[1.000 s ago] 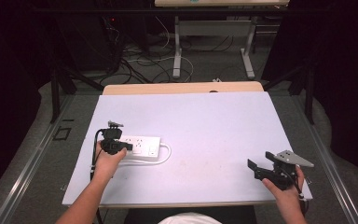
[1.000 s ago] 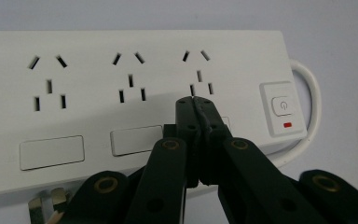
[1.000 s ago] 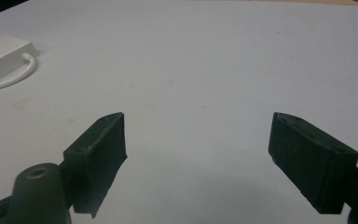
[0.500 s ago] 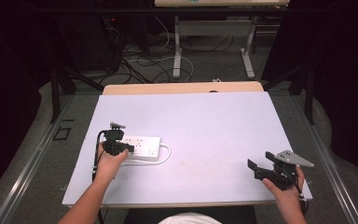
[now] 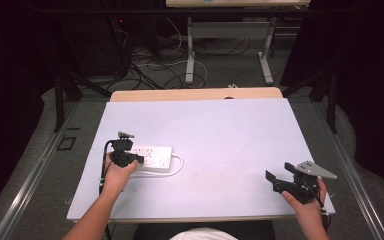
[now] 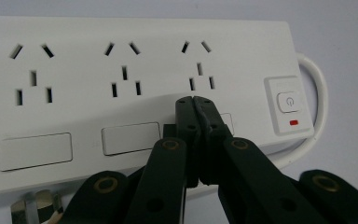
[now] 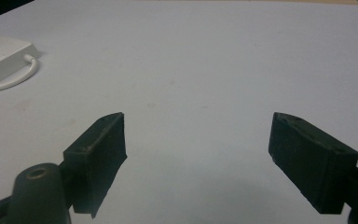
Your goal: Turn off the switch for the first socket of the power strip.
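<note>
White power strip lies at bench left — my left claw pressed together over it. Right claw spread wide, near right, holding nothing.

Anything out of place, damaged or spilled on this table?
Nothing stands out. The white power strip lies flat on the table, casing intact, cord looped beside it. The left tongs are shut over it; the right tongs hang open, apart.
</note>
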